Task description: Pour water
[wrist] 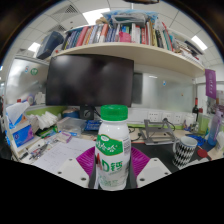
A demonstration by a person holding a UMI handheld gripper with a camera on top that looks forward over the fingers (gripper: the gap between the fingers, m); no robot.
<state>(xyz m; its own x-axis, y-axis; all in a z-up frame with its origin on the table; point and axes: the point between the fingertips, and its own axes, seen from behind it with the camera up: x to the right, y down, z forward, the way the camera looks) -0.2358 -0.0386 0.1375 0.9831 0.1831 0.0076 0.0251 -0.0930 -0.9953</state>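
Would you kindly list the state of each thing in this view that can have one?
Bottle: upright, green cap on, between the fingers of the hand-held gripper.
Hand-held gripper: both pink pads appear to press on the bottle's sides.
Monitor: screen dark, apparently off.
Striped cup: upright on the desk; contents cannot be told.
Bookshelf: loaded with a row of standing books.

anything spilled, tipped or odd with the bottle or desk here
Nothing stands out. The white bottle with the green cap is upright and capped between the fingers of the tool, with no spill visible around it. The desk behind it is cluttered, and the monitor is dark.
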